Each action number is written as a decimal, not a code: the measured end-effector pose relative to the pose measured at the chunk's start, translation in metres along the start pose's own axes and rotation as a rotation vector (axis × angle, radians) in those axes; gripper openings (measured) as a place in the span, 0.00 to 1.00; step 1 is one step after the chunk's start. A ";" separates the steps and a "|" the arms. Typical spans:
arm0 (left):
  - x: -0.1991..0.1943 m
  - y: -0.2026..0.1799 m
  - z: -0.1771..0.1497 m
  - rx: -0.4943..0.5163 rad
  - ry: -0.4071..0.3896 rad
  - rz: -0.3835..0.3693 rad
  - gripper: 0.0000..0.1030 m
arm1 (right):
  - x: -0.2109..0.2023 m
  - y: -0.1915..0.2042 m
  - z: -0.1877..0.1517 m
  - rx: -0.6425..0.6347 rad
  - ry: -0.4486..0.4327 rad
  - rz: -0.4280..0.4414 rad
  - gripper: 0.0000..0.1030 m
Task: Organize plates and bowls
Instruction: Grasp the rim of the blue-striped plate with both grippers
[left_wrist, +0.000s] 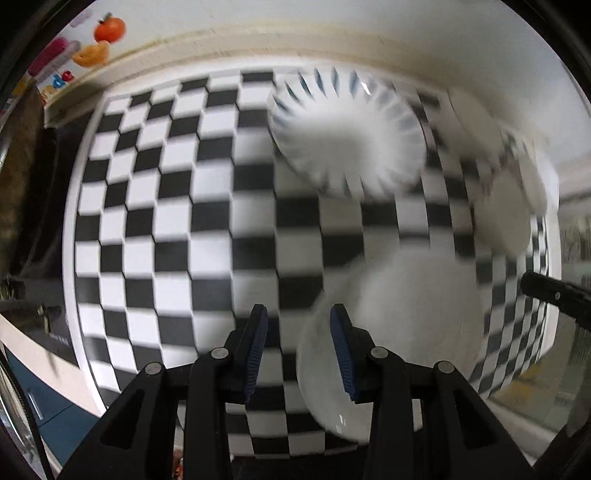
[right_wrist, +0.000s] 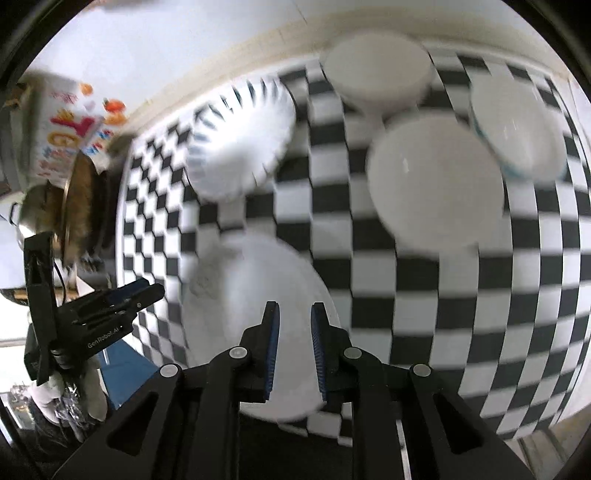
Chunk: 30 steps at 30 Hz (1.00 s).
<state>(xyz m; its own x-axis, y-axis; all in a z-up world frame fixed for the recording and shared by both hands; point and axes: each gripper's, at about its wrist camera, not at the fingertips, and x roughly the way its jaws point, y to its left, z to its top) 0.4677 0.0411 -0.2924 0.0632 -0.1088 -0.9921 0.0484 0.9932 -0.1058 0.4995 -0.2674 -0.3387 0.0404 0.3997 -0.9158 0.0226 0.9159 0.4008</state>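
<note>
Two grippers hang over the checkered cloth (left_wrist: 155, 206), each with its jaws narrowly parted and nothing between the pads: the left gripper (left_wrist: 298, 349) points almost straight down at the near edge, and the right gripper (right_wrist: 294, 350) sits just above the plain white plate (right_wrist: 255, 314). That plate lies directly under the right tool and just right of the left one, so the right hand looks the nearer for a next pick. Motion blur smears everything, so the far white dishes (right_wrist: 436, 177) are probably bowls, and the fluted plate (left_wrist: 347, 136) lies beyond, well apart from both tools.
</note>
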 end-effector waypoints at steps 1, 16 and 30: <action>0.001 0.008 0.011 -0.017 -0.001 -0.011 0.32 | -0.001 0.003 0.011 -0.001 -0.014 -0.002 0.24; 0.079 0.055 0.134 -0.133 0.111 -0.114 0.32 | 0.085 0.012 0.159 0.089 0.000 -0.010 0.25; 0.113 0.042 0.166 -0.066 0.154 -0.109 0.32 | 0.118 0.010 0.193 0.045 0.043 -0.100 0.25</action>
<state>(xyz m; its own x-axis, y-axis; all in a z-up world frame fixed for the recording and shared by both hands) 0.6419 0.0639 -0.3976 -0.0926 -0.2130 -0.9727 -0.0196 0.9771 -0.2121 0.6975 -0.2178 -0.4372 -0.0072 0.3081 -0.9513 0.0690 0.9492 0.3069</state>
